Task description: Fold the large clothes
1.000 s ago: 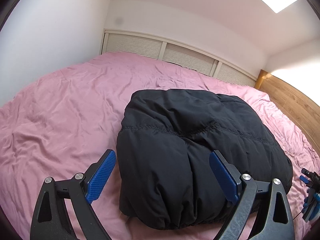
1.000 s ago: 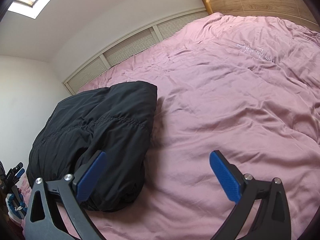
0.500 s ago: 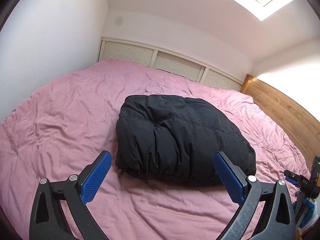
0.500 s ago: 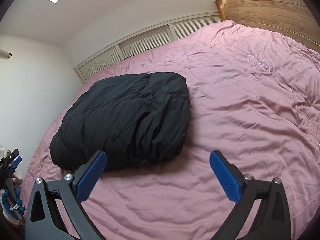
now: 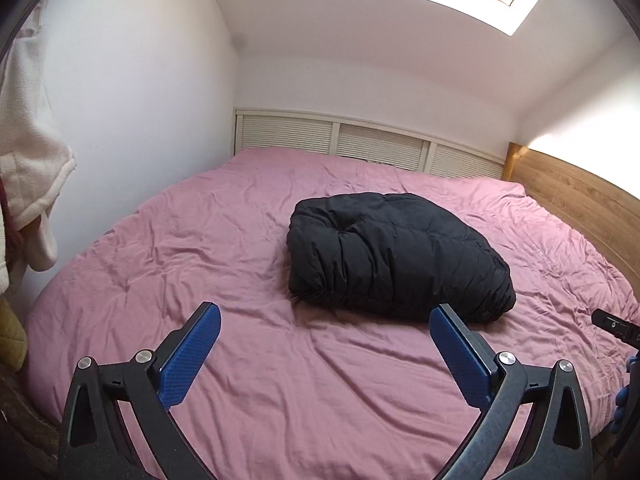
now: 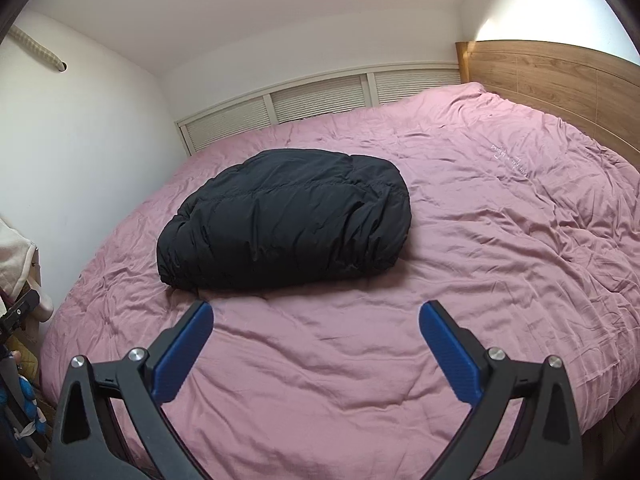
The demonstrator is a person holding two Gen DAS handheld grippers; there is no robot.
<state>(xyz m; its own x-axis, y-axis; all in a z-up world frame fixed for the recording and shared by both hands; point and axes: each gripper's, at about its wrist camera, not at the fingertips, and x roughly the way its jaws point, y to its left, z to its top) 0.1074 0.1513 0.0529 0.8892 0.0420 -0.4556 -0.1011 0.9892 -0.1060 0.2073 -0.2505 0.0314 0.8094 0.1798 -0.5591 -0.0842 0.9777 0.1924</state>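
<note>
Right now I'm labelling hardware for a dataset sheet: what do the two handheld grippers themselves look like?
Both look alike. The left gripper and right gripper each have two curved black plastic arms with triangular cut-outs and silver round bolt heads at the joints. Each fingertip carries a flat blue pad with a fine dotted texture. No cables, lettering or sleeves show on them.

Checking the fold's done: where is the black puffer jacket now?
The black puffer jacket lies folded mid-bed on the pink duvet, ahead of both open grippers, touching neither.

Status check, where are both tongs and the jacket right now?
Left tongs open, empty, short of the jacket. Right tongs open, empty. Jacket folded in a bundle on the bed. Nothing between tongs and jacket.
</note>
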